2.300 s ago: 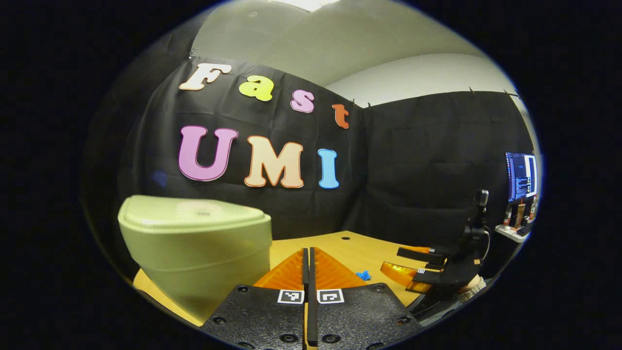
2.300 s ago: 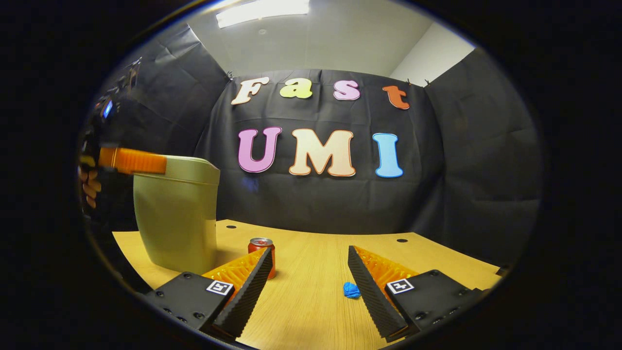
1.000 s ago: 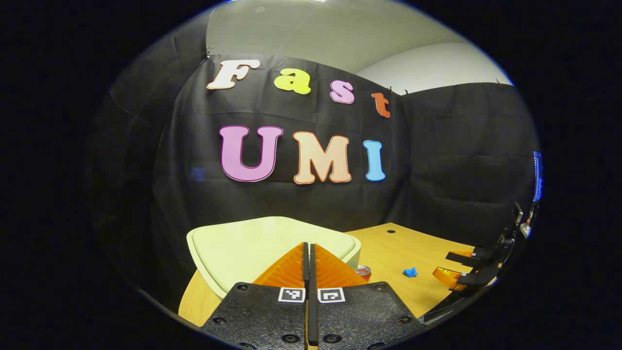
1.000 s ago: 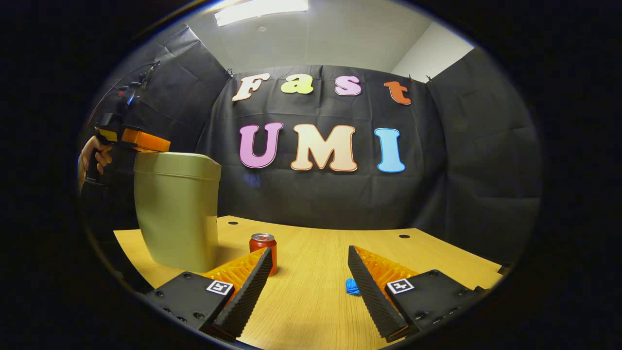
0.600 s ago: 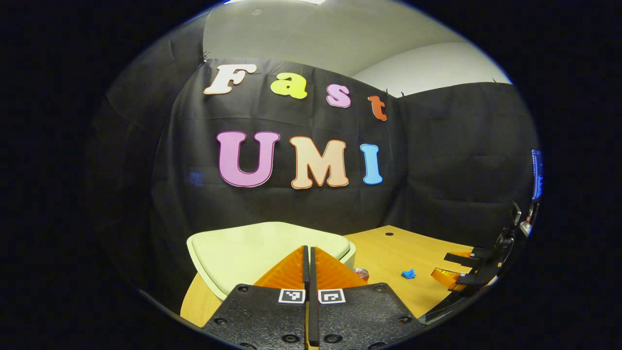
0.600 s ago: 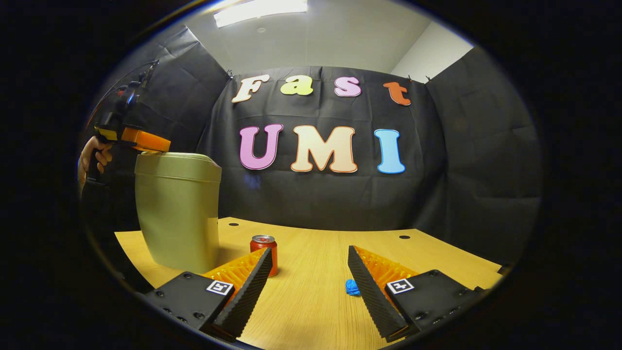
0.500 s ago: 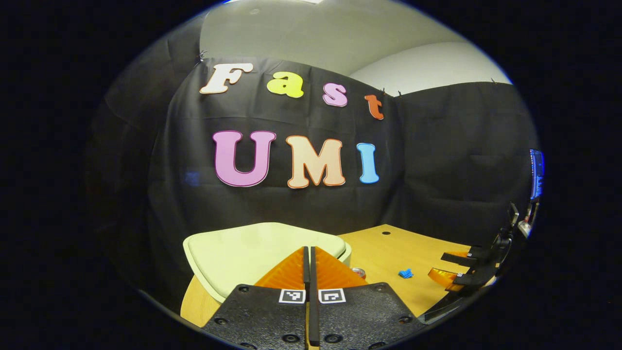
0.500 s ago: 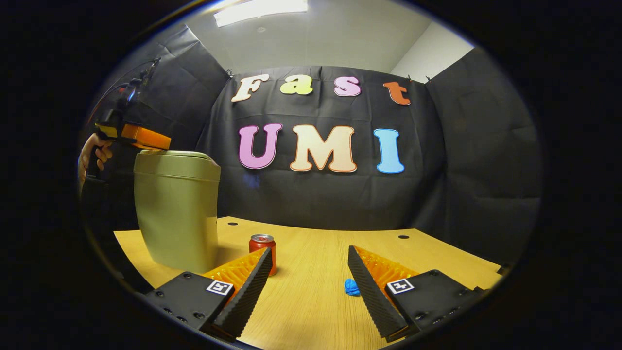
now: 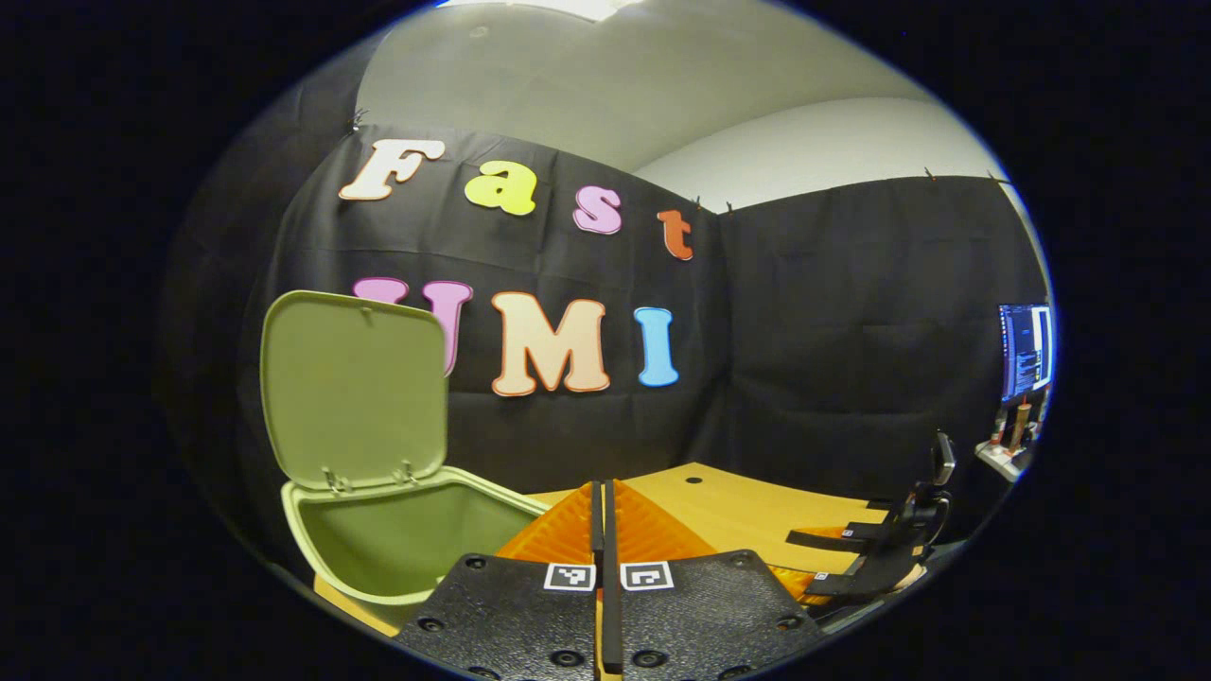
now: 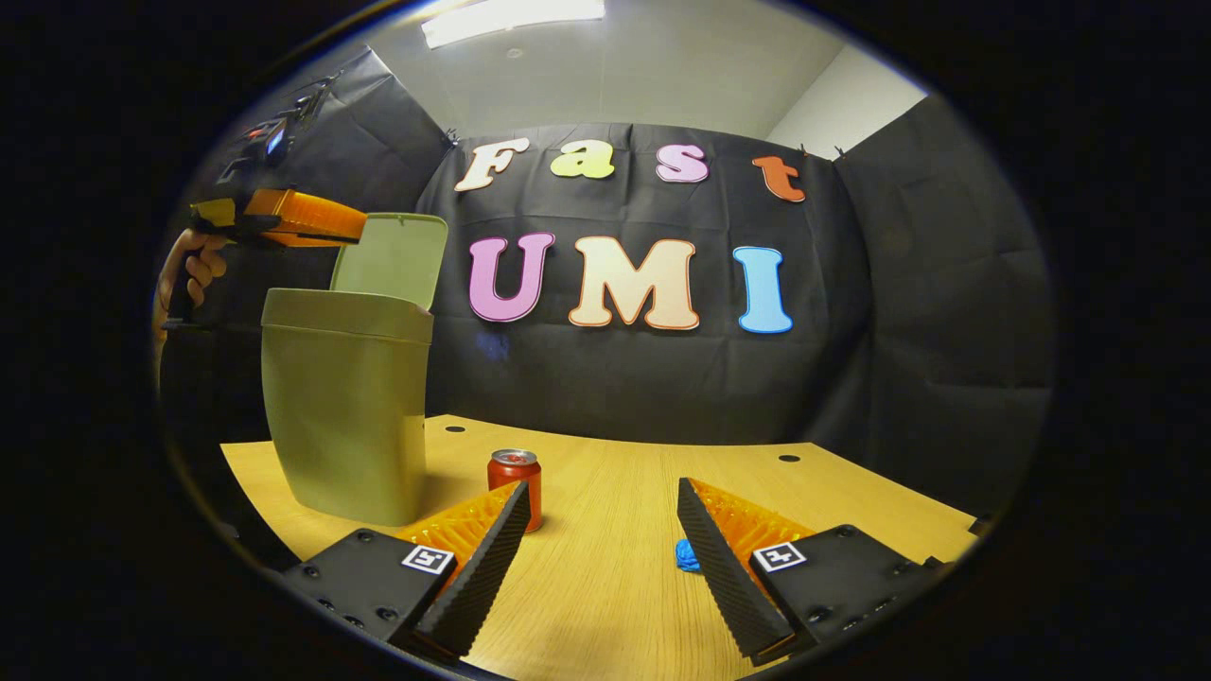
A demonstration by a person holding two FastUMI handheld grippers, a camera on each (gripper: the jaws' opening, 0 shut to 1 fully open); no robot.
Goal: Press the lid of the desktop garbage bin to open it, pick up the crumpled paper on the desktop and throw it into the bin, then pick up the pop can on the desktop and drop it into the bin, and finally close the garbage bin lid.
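Bin lid (image 9: 355, 388) stands open; left gripper (image 9: 602, 492) closed above.

One pale green bin (image 10: 345, 416) with one raised lid (image 10: 393, 257), one red pop can (image 10: 516, 484), one blue crumpled paper (image 10: 686, 555), two grippers, left (image 10: 355, 227) and right (image 10: 601, 511), one hand (image 10: 189, 274), one wooden table (image 10: 615, 577), perhaps one monitor (image 9: 1022, 350) at the edge.

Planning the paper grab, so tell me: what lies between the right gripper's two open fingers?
In the right gripper view, bare wooden desktop lies between the right gripper fingers; the blue crumpled paper sits against one finger, partly hidden.
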